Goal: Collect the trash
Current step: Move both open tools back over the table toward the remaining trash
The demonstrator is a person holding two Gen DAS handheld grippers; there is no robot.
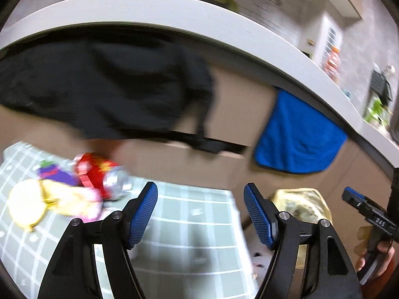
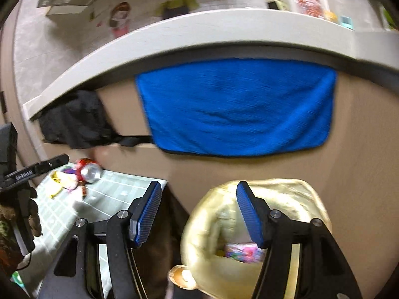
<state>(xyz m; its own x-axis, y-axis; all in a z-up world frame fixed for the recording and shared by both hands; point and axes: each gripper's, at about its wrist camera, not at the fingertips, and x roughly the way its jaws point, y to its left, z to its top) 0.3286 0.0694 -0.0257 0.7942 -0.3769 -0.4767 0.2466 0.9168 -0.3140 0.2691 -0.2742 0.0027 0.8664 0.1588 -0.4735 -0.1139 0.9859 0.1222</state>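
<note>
A crushed red and silver can (image 1: 103, 174) lies on the green checked tablecloth (image 1: 189, 226) with a purple wrapper (image 1: 56, 172) and a yellow-pink wrapper (image 1: 67, 200). My left gripper (image 1: 200, 214) is open and empty, right of and nearer than the pile. A bin lined with a yellow bag (image 2: 261, 214) stands right of the table; a pink patterned packet (image 2: 243, 253) lies inside. My right gripper (image 2: 197, 214) is open and empty above the bin's left rim. The can also shows in the right wrist view (image 2: 88, 170).
A blue cloth (image 2: 237, 109) and a black garment (image 1: 104, 87) hang from a white counter edge (image 1: 174, 17) against a tan wall. A small round brown dish (image 2: 182, 277) sits low beside the bin. The other gripper shows at each view's edge (image 1: 369, 214).
</note>
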